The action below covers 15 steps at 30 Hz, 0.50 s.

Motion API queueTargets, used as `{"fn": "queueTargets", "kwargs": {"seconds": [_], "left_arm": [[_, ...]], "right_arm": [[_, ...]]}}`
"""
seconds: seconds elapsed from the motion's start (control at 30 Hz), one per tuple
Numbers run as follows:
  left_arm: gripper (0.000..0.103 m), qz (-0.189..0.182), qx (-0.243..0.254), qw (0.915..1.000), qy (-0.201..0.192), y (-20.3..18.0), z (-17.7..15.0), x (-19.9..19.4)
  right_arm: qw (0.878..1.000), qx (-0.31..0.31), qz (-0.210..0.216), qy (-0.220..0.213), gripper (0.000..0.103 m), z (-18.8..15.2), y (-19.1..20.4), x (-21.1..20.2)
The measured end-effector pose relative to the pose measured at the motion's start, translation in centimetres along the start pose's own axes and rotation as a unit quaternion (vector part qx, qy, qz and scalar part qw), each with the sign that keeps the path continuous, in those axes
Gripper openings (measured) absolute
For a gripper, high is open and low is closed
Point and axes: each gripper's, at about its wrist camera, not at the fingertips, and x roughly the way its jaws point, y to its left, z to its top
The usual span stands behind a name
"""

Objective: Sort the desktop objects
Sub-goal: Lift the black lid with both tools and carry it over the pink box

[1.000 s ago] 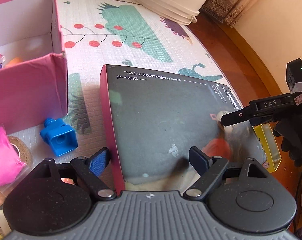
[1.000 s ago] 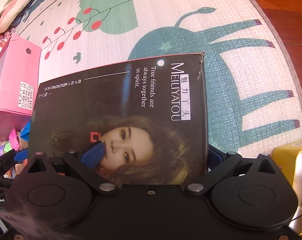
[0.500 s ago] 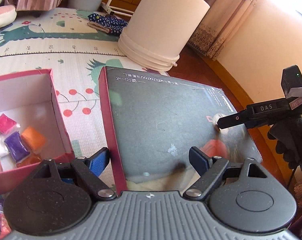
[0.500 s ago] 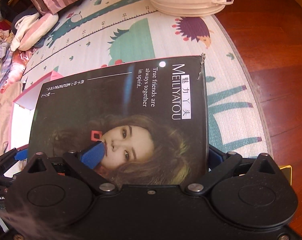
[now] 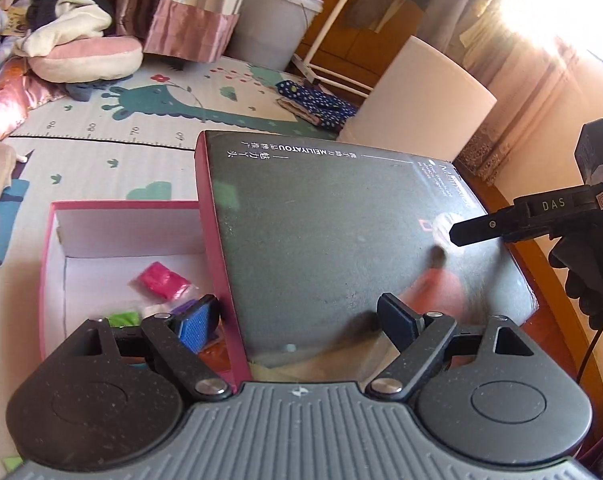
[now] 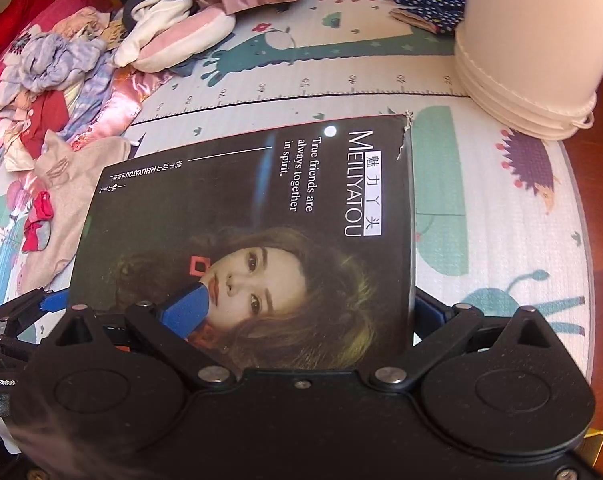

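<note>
While both grippers tilt downward, left gripper [image 5: 299,320] and right gripper [image 6: 301,312] each pinch an edge of the black box lid [image 5: 341,240], frame centre, above the open pink box [image 5: 49,272] at lower left. Play mat [image 6: 501,220] bare at right.

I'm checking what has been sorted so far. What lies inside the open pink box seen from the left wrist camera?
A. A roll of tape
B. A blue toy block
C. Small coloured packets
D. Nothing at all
C: small coloured packets, pink, green and purple among them, lie on the white floor of the pink box, beside the dark box lid that both grippers carry.
</note>
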Motion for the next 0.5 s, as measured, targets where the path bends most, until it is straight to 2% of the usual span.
{"fn": "queueTargets", "kwargs": {"seconds": [0.27,0.5], "left_arm": [[0.086,0.038,-0.022,0.9989,-0.015,7.2,2.0,-1.6],[0.086,0.049,-0.03,0.9983,-0.013,11.4,2.8,-1.2]], "right_arm": [[0.999,-0.039,0.032,0.013,0.103,2.9,6.4,5.0],[0.998,-0.04,0.048,0.017,0.103,4.3,8.5,8.9]]}}
